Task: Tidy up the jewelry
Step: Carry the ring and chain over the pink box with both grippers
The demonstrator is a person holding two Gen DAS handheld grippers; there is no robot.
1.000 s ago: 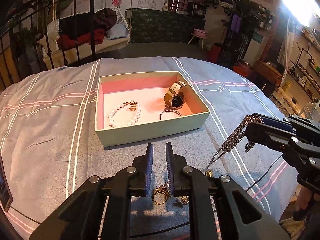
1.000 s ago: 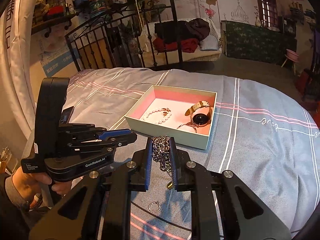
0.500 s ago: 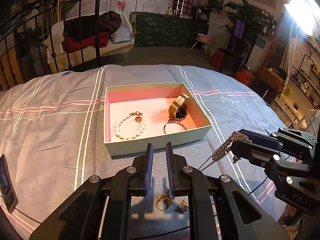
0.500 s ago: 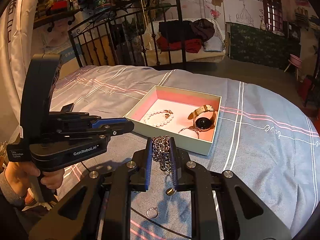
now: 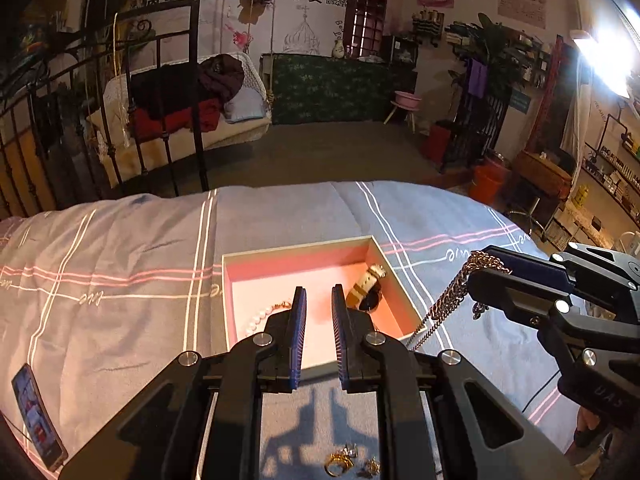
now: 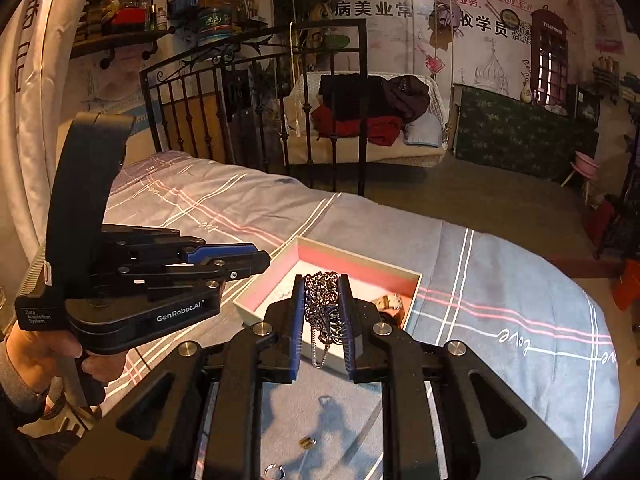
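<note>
The right gripper's (image 6: 323, 316) fingers (image 6: 298, 320) are clamped on a bunched chain necklace (image 6: 322, 300), now lifted off the bedspread with its tail dangling near the box's near edge. The left gripper (image 5: 319, 334) has risen too, its narrow gap empty. Beyond, the open box (image 5: 296, 249) already holds a pearl bracelet (image 5: 256, 319) and watch (image 5: 366, 292), so dropping the chain in looks next.

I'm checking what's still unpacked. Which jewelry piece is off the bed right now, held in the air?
The chain necklace, clamped in the right gripper and dangling. The pearl bracelet and watch lie in the box; the gold ring lies on the bedspread.
</note>
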